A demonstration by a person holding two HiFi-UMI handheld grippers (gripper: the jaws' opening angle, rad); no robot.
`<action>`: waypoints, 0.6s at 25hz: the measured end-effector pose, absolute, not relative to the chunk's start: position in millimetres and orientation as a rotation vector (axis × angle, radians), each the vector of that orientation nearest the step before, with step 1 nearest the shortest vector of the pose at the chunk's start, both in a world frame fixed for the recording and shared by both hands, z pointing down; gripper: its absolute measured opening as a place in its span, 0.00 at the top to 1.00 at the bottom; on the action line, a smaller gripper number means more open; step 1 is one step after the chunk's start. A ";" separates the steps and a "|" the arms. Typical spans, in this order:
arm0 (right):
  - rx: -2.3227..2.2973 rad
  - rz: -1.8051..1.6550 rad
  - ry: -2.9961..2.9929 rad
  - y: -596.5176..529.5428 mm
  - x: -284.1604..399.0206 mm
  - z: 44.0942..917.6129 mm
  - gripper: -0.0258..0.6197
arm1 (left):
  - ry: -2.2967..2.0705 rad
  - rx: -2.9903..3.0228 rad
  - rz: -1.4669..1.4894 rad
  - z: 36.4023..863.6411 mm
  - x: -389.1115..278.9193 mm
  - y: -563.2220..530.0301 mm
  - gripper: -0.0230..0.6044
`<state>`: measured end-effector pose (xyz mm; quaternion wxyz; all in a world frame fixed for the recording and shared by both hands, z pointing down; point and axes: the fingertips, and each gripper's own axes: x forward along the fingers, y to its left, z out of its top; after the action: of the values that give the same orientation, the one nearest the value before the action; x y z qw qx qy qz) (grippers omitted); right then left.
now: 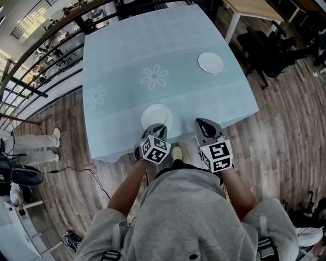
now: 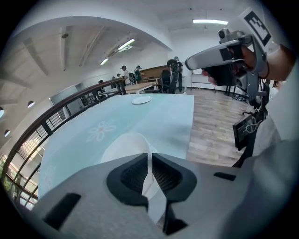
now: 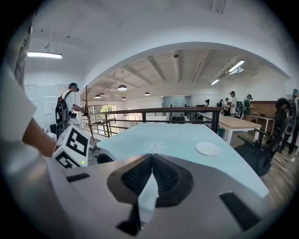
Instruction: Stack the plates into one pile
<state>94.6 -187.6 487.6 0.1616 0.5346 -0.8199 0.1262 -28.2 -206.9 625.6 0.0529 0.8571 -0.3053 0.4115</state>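
Note:
Two white plates lie on the light blue tablecloth (image 1: pixel 122 61). One plate (image 1: pixel 155 114) (image 2: pixel 122 145) sits at the near edge, the other plate (image 1: pixel 210 62) (image 2: pixel 141 99) (image 3: pixel 207 148) far off to the right. My left gripper (image 1: pixel 158 127) (image 2: pixel 150 154) is tilted down at the near plate's front rim, its jaws shut to a thin slit with nothing gripped. My right gripper (image 1: pixel 201 123) (image 3: pixel 152 157) hovers over the table's front edge to the right of that plate, shut and empty.
Flower prints (image 1: pixel 154 76) mark the cloth. A wooden floor (image 1: pixel 275 132) surrounds the table. A dark railing (image 1: pixel 35 56) runs along the left. Black chairs (image 1: pixel 270 48) and a desk (image 1: pixel 254 10) stand at the far right. People stand in the distance (image 2: pixel 174 74).

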 end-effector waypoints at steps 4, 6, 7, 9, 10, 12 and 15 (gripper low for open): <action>1.527 0.359 -2.318 -164.7 96.1 485.0 0.92 | -0.966 2.618 1.198 634.4 -28.5 -206.2 0.72; 1.541 0.354 -2.312 -147.8 103.4 482.2 0.92 | -1.042 2.646 1.142 621.2 -27.5 -201.5 0.70; 1.549 0.350 -2.309 -138.3 108.5 481.2 0.92 | -1.085 2.654 1.096 612.7 -27.0 -196.3 0.70; 1.558 0.329 -2.299 -122.0 118.8 479.8 0.92 | -1.150 2.647 0.994 598.2 -28.8 -182.1 0.70; 1.562 0.315 -2.294 -115.5 122.8 478.8 0.92 | -1.179 2.634 0.947 592.3 -32.8 -174.1 0.70; 1.566 0.284 -2.289 -104.3 127.5 475.7 0.92 | -1.259 2.602 0.870 580.8 -48.0 -157.4 0.71; 1.573 0.237 -2.285 -89.7 135.7 467.8 0.92 | -1.395 2.584 0.782 558.7 -68.3 -131.9 0.85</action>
<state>135.7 -89.7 467.8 0.1778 0.5559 -0.8077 0.0838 -68.3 -131.9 558.7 0.0515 0.8492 -0.4584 0.2571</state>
